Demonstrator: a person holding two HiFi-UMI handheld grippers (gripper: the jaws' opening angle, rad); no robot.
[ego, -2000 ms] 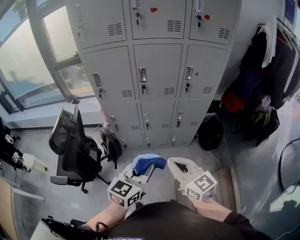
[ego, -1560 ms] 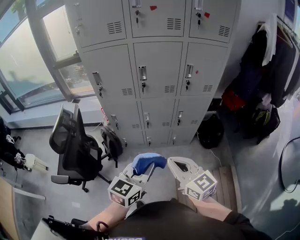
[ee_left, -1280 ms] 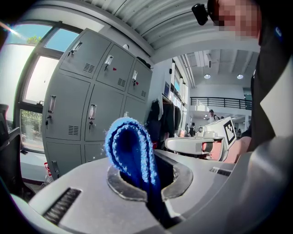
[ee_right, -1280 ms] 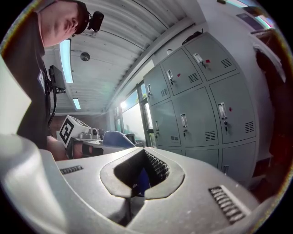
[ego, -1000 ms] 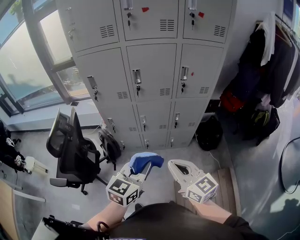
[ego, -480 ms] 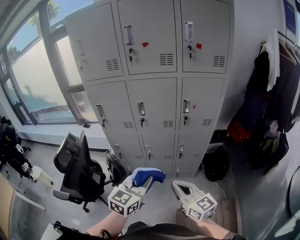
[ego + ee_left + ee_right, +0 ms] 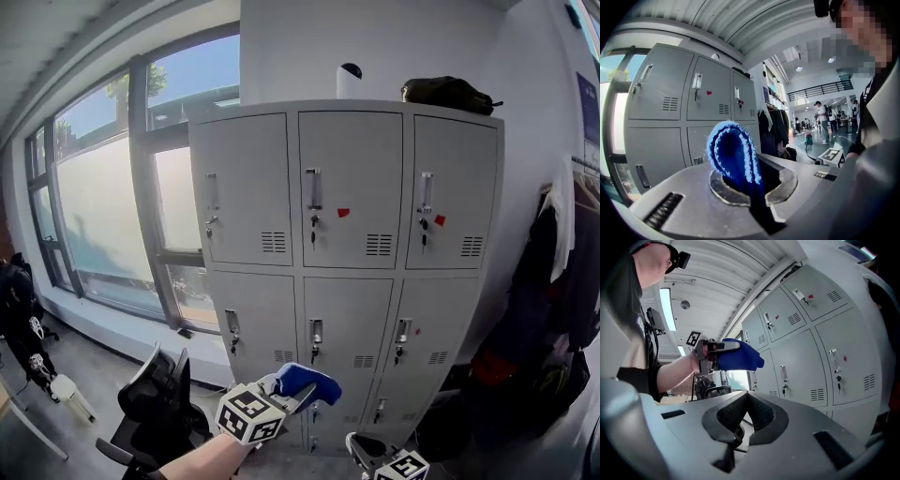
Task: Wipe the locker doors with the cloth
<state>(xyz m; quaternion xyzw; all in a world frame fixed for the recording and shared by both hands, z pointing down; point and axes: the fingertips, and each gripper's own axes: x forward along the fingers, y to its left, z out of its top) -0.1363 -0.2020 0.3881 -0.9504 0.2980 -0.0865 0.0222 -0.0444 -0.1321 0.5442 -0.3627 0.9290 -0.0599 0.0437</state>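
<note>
Blue cloth clamped in left gripper, short of lockers; its loose fold may slip under pressure. Right gripper closed, empty.

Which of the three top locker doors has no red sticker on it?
The top-left door, next to the window. The top-middle door and top-right door each have a red sticker.
</note>
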